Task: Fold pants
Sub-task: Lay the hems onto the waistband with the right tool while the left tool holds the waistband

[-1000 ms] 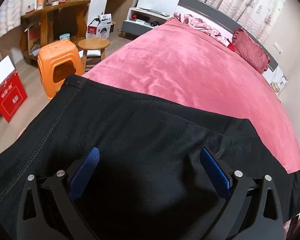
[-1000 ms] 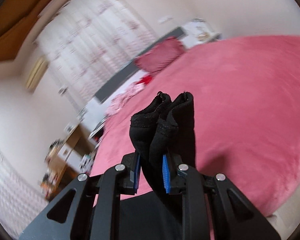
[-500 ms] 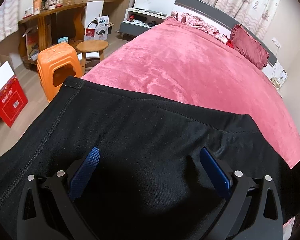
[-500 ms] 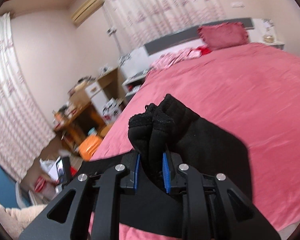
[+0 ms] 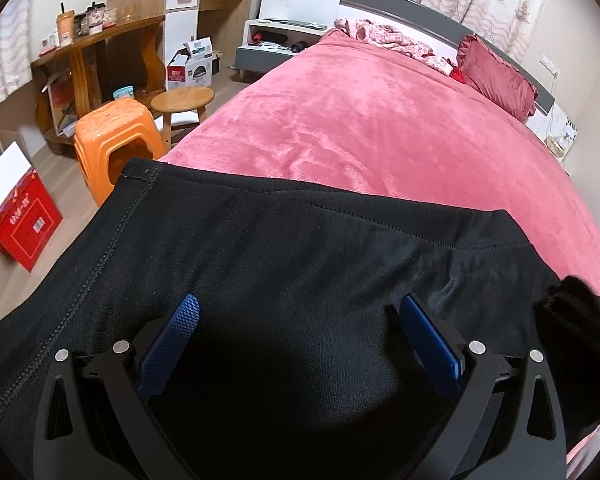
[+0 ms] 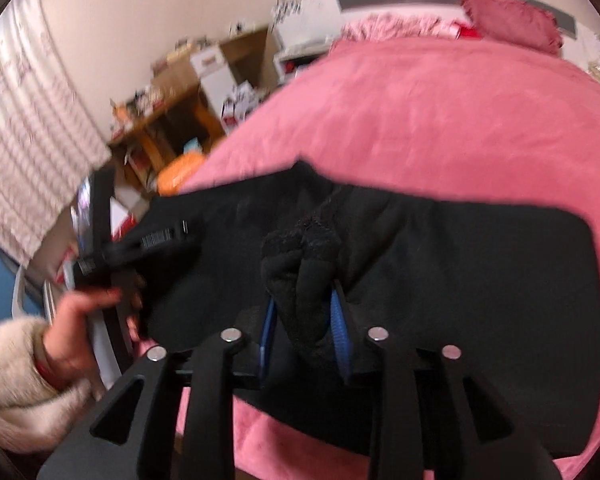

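Black pants (image 5: 284, 264) lie flat across the near edge of a pink bed (image 5: 380, 128). My left gripper (image 5: 300, 320) is open, its blue pads spread wide just above the cloth, holding nothing. My right gripper (image 6: 304, 304) is shut on a bunched end of the pants (image 6: 300, 264) and holds it above the flat part of the pants (image 6: 480, 280). That bunched end also shows at the right edge of the left wrist view (image 5: 576, 320). In the right wrist view the left gripper (image 6: 100, 240) and the hand holding it are at the left.
An orange plastic stool (image 5: 112, 140) and a round wooden stool (image 5: 182, 100) stand left of the bed. A red box (image 5: 16, 208) is on the floor. A wooden desk (image 5: 100, 52) and a nightstand (image 5: 276, 40) are beyond. A red pillow (image 5: 496, 76) lies at the headboard.
My right gripper swung down and toward the left with the bunched pants end, which now hangs over the flat cloth. The left gripper stayed open and nearly still.
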### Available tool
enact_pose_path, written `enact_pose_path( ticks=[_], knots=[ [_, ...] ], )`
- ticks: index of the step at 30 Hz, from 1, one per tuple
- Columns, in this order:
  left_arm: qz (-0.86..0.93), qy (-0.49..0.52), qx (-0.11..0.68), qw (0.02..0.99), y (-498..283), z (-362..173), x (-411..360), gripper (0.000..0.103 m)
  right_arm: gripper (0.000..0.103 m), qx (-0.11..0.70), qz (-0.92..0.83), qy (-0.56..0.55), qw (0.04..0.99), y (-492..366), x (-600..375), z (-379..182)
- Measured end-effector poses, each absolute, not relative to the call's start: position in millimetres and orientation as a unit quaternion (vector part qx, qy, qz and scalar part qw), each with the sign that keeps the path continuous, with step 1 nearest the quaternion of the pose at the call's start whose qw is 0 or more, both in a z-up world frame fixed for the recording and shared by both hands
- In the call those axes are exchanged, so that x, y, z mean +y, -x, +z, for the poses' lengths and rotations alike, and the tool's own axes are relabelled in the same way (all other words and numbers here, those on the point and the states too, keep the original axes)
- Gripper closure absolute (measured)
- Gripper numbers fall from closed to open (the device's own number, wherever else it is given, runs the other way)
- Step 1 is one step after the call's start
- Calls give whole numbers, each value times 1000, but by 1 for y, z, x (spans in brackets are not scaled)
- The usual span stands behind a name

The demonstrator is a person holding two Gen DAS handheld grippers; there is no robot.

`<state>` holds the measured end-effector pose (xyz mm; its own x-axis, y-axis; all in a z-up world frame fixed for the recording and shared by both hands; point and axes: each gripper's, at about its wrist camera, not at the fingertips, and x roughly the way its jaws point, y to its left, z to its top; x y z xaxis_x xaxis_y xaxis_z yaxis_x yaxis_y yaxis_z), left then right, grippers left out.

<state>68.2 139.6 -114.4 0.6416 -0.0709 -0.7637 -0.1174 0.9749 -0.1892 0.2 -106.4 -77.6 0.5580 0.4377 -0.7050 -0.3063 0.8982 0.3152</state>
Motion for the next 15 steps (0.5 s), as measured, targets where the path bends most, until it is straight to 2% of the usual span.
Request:
enact_pose_path(
  ticks=[1, 3, 5, 9, 12, 15],
  knots=[
    [13, 110, 423, 899, -68, -114, 139, 3, 70, 437, 214, -72, 871, -1, -102, -89],
    [13, 107, 424, 899, -69, -114, 139, 3, 48, 465, 227, -76, 852, -1, -97, -106],
    [6, 115, 423, 899, -68, -111, 139, 3, 40, 464, 238, -85, 849, 1, -101, -108],
    [-32, 170, 401, 900, -60, -99, 136, 3, 33, 390, 248, -140, 876, 9, -128, -83],
    [-90, 190, 389, 897, -56, -86, 115, 3, 32, 333, 197, -184, 904, 14, -171, -67],
    [-179, 178, 395, 883, -57, -76, 74, 3, 36, 326, 102, -211, 916, 7, -214, -70]
  ],
)
